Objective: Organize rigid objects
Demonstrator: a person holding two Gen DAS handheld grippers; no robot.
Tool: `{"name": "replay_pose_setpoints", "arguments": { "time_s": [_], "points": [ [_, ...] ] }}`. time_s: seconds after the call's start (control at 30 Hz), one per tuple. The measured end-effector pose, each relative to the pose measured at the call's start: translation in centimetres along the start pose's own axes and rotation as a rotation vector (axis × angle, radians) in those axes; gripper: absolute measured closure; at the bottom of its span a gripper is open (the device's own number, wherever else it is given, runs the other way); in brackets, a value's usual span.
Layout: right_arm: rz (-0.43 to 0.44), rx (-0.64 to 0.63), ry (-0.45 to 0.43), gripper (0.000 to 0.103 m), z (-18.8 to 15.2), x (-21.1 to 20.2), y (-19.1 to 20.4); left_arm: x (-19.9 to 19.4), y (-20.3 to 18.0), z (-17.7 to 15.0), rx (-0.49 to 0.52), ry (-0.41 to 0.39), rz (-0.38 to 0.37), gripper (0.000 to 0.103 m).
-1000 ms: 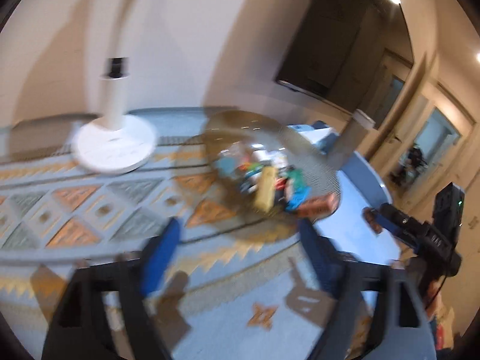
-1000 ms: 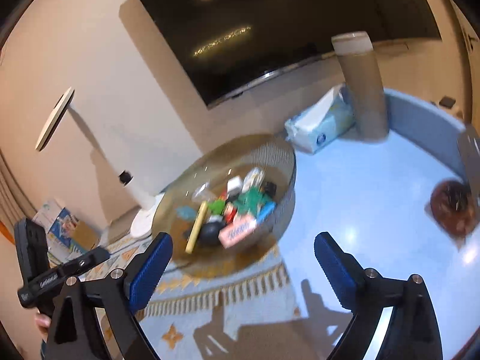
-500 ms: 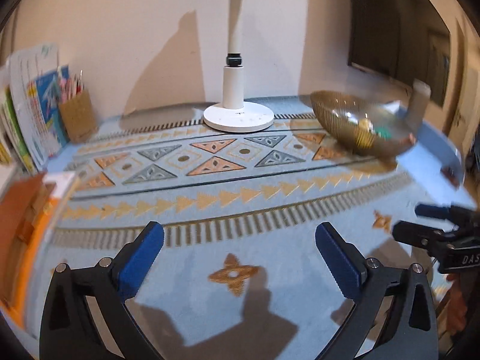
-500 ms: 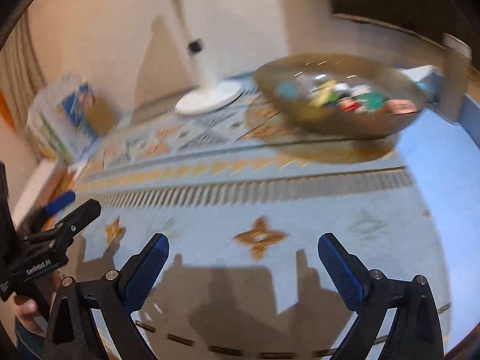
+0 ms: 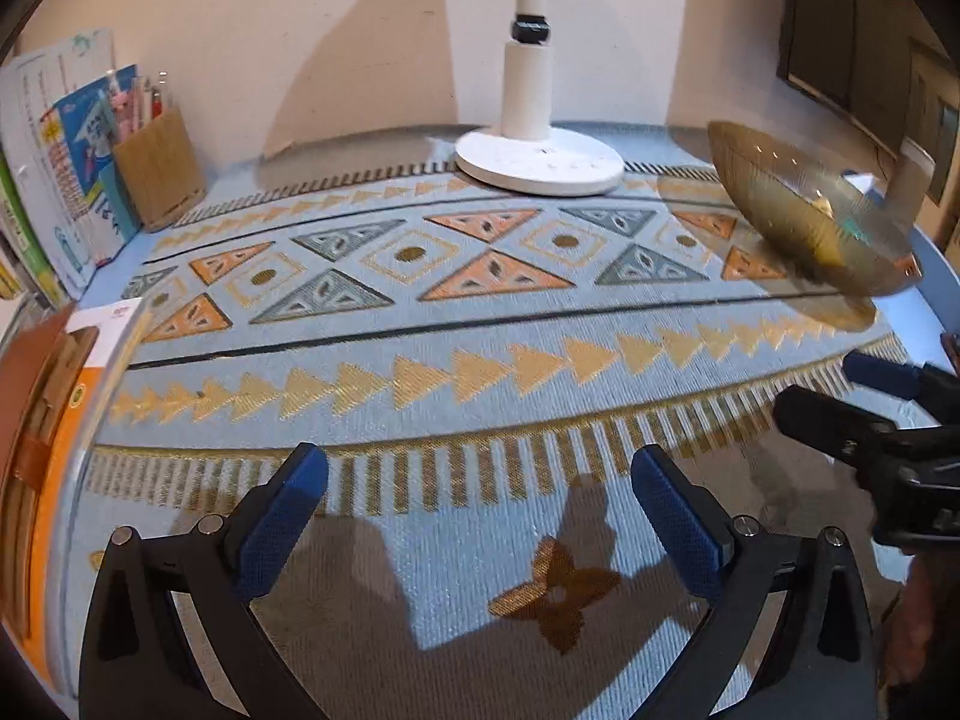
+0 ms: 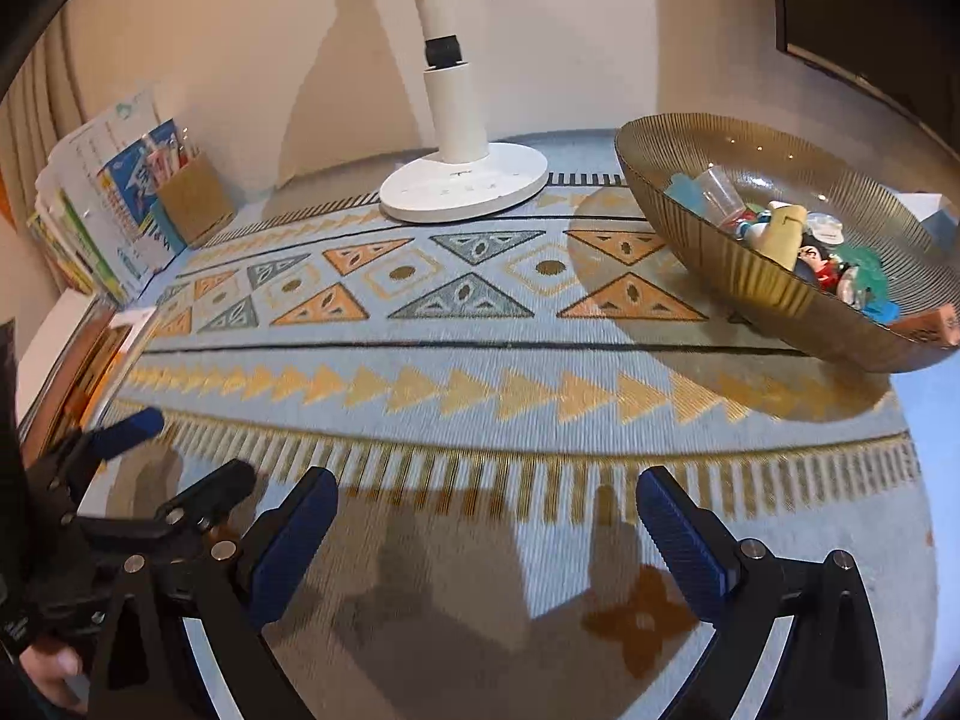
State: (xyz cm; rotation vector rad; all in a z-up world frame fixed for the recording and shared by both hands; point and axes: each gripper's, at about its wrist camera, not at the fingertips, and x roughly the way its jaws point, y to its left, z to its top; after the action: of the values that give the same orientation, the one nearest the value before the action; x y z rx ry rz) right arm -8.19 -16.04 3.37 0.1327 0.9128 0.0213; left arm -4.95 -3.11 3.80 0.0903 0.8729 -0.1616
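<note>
Only from the right wrist do the bowl's (image 6: 774, 294) small toys (image 6: 798, 240) show; both grippers' jaws gape wide, empty.

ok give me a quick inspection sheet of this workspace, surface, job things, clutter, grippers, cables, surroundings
surface: light blue patterned mat with orange and grey triangles; its middle is bare.
job's things: amber glass bowl at the right on the mat, holding small mixed objects, among them a clear cup and a toy figure.
clutter: white round stand base with a post at the back; cardboard pen holder and upright booklets at the left.
grippers: left gripper open, nothing between its pads; right gripper open, nothing between its pads; both above the mat's near edge.
cables: nothing seen.
surroundings: cream wall behind; dark screen at upper right.
</note>
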Motion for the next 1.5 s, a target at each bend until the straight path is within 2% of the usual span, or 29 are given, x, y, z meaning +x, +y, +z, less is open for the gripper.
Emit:
{"name": "replay_pose_setpoints", "arguments": {
  "time_s": [0.13, 0.23, 0.53, 0.77, 1.13, 1.5],
  "points": [
    [-0.051, 0.068, 0.04, 0.003, 0.2, 1.2, -1.1, 1.4, 0.0, -0.1, -0.014, 0.084, 0.03, 0.002],
    [-0.032, 0.085, 0.026, 0.003, 0.1, 0.9, -1.5, 1.9, 0.7, 0.1, -0.063, 0.115, 0.042, 0.0],
    [-0.106, -0.082, 0.032, 0.003, -0.3, 1.1, 1.7, 2.1, 1.1, 0.4, -0.085, 0.119, 0.057, 0.0],
    [-0.066, -0.02, 0.061, 0.001, -0.2, 1.6, 0.5, 3.8, 1.0, 2.3, -0.079, 0.121, 0.058, 0.0],
    [-0.125, -0.082, 0.095, 0.0, -0.2, 2.3, 1.6, 4.6, 0.8, 2.9, -0.045, 0.1, 0.031, 0.0],
    [-0.115, -0.075, 0.09, 0.0, -0.2, 2.1, 1.4, 4.9, 0.7, 3.0, -0.048, 0.098, 0.022, 0.0]
  ]
}}
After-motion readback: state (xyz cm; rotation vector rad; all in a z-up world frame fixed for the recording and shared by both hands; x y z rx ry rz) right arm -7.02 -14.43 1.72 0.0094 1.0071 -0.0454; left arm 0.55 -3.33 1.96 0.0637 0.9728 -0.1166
